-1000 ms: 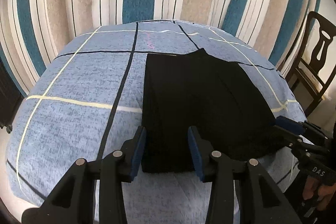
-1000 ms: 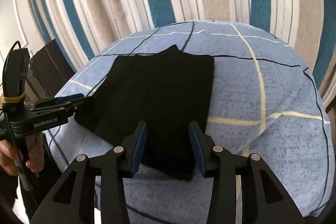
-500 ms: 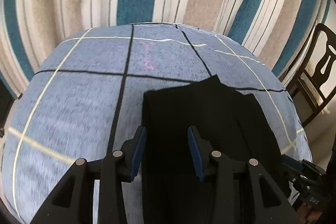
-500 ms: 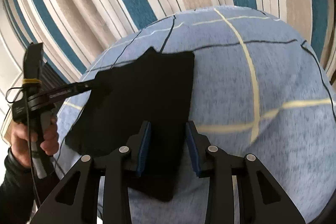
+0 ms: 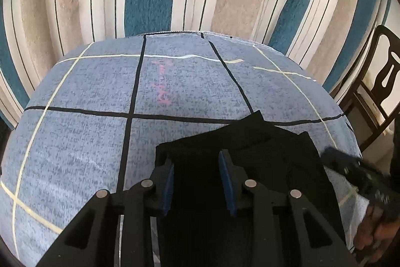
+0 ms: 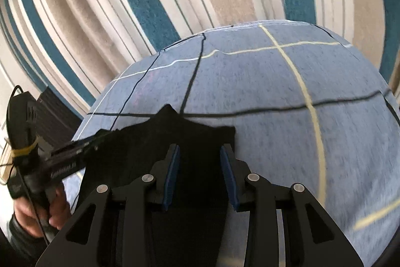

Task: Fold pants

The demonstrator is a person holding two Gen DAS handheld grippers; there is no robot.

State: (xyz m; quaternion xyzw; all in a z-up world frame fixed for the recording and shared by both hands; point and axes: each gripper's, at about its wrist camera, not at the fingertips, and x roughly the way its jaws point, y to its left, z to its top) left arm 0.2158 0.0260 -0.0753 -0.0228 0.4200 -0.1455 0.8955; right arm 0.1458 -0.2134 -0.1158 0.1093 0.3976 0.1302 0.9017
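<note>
Pants, black and limp, lie folded on the bed; left claw is closing over them, right claw apart above; soft cloth sags, so best gripped at corners

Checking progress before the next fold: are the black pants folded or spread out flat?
Folded: the black pants lie as a compact layered rectangle on the blue checked cloth.

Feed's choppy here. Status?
Left gripper closing, right gripper part open, black pants between both. Pants on blue cover. Nothing blocking.
</note>
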